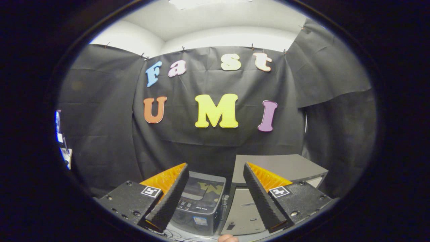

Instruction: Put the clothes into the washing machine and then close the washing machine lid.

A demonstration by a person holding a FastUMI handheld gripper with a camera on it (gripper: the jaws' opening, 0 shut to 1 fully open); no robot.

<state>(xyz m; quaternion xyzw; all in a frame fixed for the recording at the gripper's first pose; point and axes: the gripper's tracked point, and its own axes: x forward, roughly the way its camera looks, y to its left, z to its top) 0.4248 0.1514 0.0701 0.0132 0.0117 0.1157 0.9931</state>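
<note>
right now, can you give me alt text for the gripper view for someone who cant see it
The gripper is open and holds nothing, its two black fingers spread wide. Between and beyond them stands a small dark washing machine with its glossy lid down, a grey cabinet beside it, and the booth's black cloth wall behind.

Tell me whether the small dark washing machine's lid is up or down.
Down. The glossy lid lies flat on the small dark washing machine, beyond the open gripper, whose jaws hold nothing.
</note>
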